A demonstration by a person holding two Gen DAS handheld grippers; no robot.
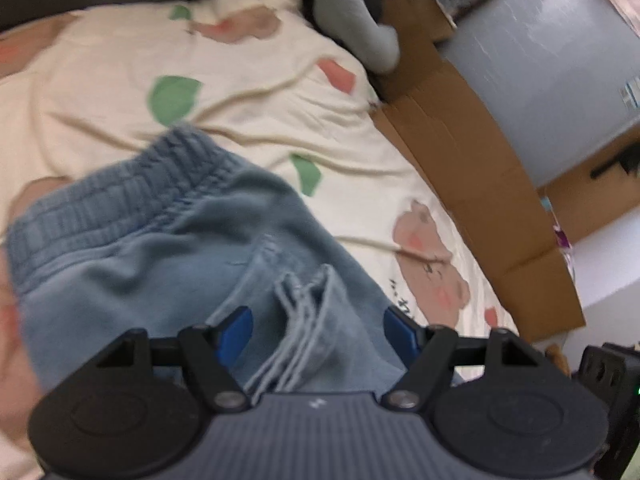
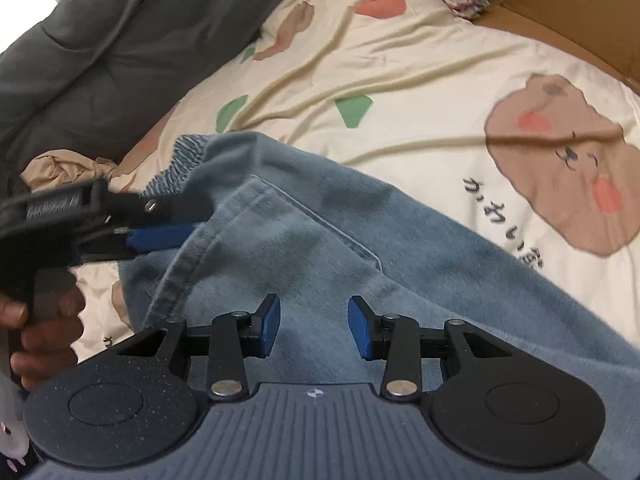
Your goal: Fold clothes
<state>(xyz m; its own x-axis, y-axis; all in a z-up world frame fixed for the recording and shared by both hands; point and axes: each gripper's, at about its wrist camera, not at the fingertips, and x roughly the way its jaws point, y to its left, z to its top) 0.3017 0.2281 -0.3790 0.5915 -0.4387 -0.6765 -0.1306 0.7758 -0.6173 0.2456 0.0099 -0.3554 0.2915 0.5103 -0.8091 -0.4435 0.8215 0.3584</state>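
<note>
- Jeans: lower legs run off the bottom edge in both views; full length not visible.
- Left hand-held gripper: fingers spread wide, denim bunched between them; pad contact hidden by the folds.
- Left hand-held gripper in right wrist view: motion-blurred; tips overlap the jeans edge, grip cannot be told.
- Hand: cut off at the left edge.
- Bedsheet text: partly covered by denim, unreadable.
- Box: contents cropped at the frame edge.
</note>
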